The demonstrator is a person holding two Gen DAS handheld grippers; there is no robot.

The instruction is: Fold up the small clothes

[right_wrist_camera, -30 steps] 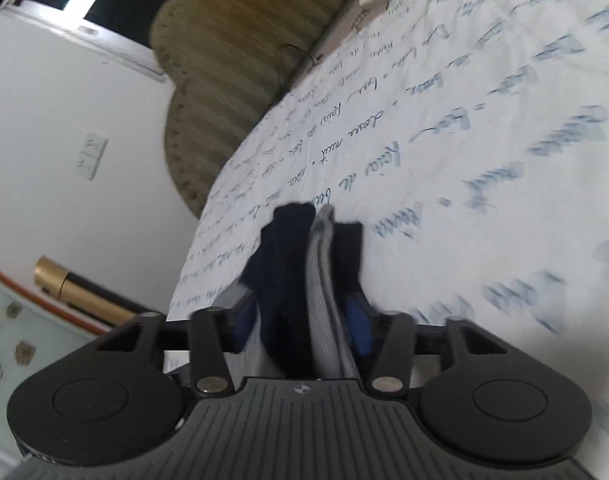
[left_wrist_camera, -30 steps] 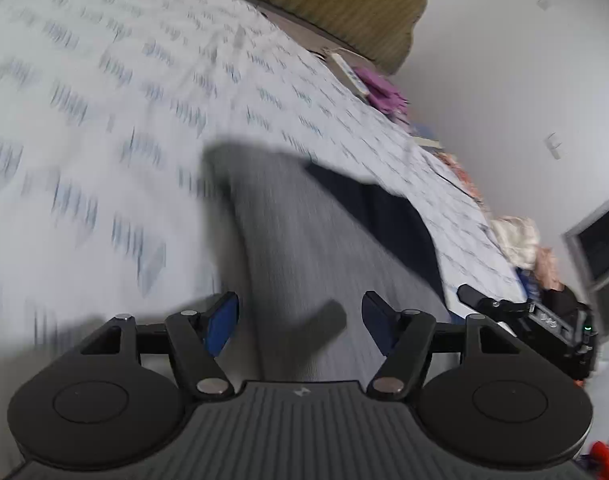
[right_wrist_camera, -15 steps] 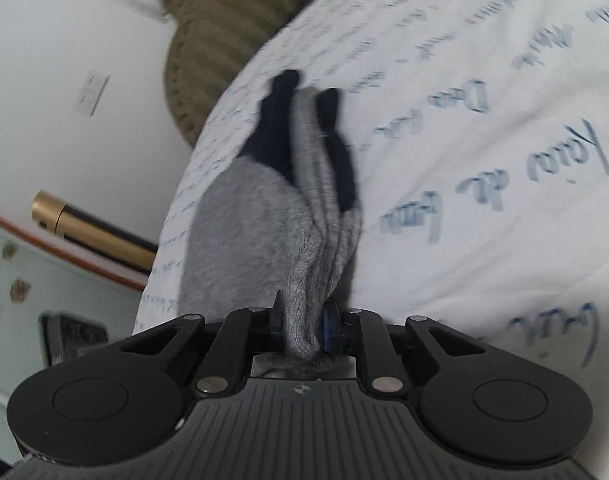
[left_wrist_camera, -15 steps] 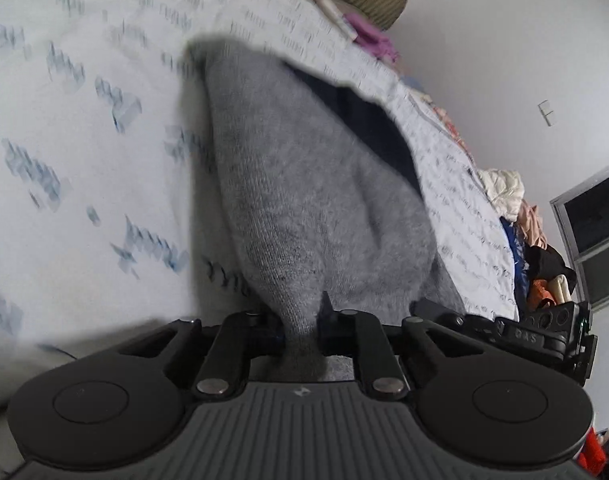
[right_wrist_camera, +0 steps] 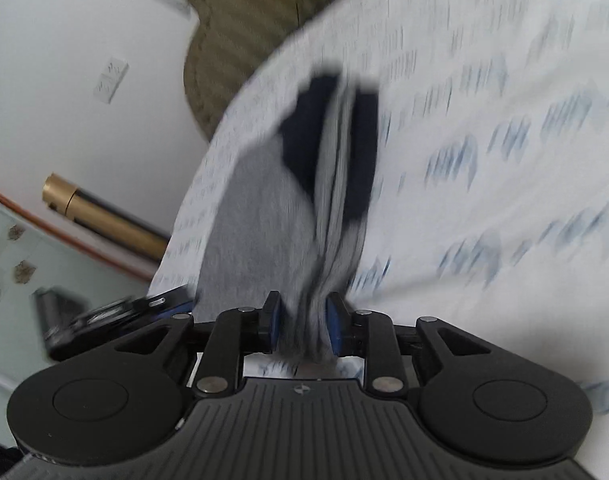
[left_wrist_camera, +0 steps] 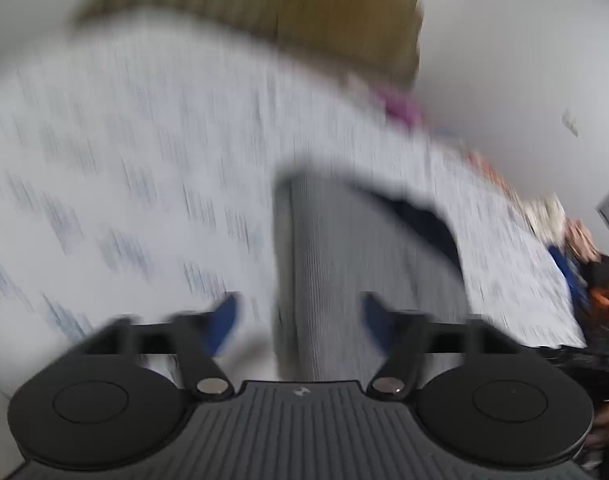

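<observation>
Clearly the grey knitted sock with a dark navy heel and toe [right_wrist_camera: 260,216] is a light, limp piece of cloth: it sags and bunches wherever it is pinched, has no stiffness of its own, and its ribbed knit should give the pads good friction, so I judge it neither slippery nor fragile. It lies on the white bedsheet printed with blue script [right_wrist_camera: 484,128], stretching straight ahead of the right gripper [right_wrist_camera: 302,326], whose blue pads have a gathered grey end of it squeezed between them while the jaws are just starting to ease apart. In the blurred left wrist view the same sock [left_wrist_camera: 344,260] runs forward between the fingers of the left gripper [left_wrist_camera: 298,322], whose jaws are opening wide and stand well clear of the cloth on both sides, gripping nothing. Because the fabric droops, a good hold would be at an end or a corner, cuff or toe, with both layers caught together so that the fold carries over flat and does not bunch.
</observation>
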